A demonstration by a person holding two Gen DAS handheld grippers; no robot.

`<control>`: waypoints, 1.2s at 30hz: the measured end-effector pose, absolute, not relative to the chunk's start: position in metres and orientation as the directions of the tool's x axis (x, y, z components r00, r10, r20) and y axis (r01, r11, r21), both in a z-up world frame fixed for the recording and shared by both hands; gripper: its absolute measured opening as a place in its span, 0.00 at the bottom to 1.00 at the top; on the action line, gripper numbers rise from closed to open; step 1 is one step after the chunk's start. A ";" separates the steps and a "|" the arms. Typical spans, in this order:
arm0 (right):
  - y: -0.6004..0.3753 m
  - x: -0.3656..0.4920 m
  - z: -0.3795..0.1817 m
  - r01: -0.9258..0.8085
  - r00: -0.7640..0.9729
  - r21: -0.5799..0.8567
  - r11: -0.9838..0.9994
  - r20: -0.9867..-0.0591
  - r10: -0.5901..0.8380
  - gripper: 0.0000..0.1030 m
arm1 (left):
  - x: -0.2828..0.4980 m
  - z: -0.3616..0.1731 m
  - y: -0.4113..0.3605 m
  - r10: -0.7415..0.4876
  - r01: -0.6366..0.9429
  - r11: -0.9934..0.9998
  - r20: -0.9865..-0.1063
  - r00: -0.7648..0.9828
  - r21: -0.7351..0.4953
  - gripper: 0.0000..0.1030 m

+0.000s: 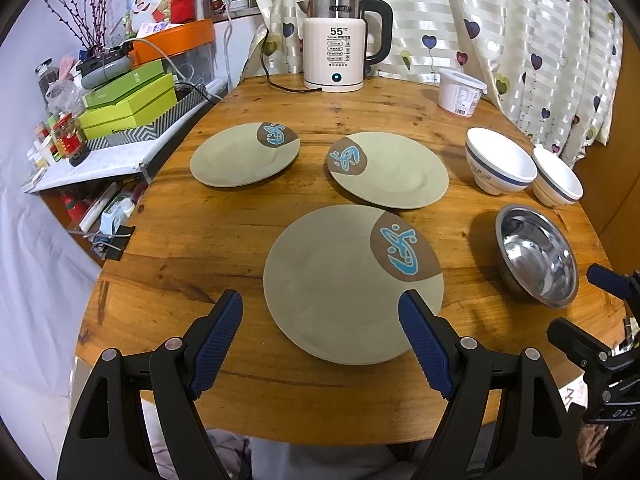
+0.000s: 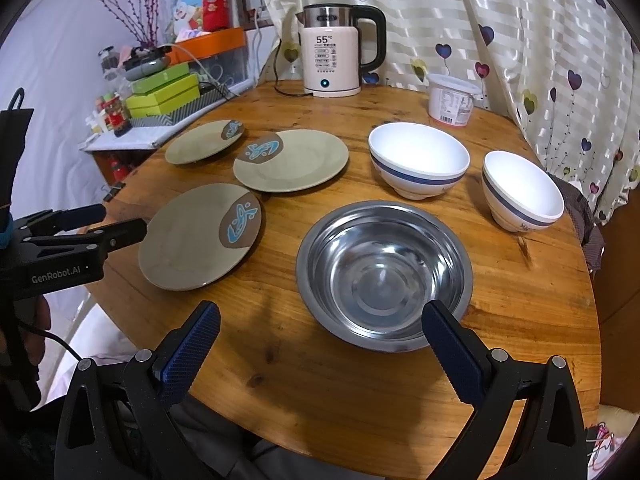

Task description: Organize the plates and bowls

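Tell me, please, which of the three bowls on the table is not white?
The steel bowl, nearest the right gripper. It is bare shiny metal, while the two bowls behind it are white with a blue band.

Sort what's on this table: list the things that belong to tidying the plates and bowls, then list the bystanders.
For the job:
near plate
middle plate
far plate
steel bowl
bigger white bowl
smaller white bowl

Just lying about:
kettle
white tub
green boxes

Both grippers, left and right, are open and empty.
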State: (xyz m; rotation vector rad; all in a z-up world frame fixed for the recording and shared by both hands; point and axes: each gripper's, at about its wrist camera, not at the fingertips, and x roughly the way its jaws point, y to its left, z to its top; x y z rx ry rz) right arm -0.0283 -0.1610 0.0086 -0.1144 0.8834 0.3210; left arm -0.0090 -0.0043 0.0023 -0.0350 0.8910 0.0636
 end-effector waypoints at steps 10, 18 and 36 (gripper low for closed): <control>-0.161 -0.028 0.009 -0.322 0.592 0.032 0.946 -0.773 0.227 0.99 | -0.010 0.000 0.000 0.007 -0.073 0.996 -0.783 0.622 -0.049 0.78; -0.164 -0.026 0.008 -0.317 0.596 0.031 0.948 -0.771 0.225 0.99 | -0.012 0.000 0.000 0.032 -0.079 0.997 -0.774 0.633 -0.024 0.78; -0.157 -0.027 0.014 -0.343 0.591 0.042 0.938 -0.767 0.251 0.99 | -0.011 0.002 0.003 -0.035 -0.048 0.995 -0.767 0.641 -0.085 0.78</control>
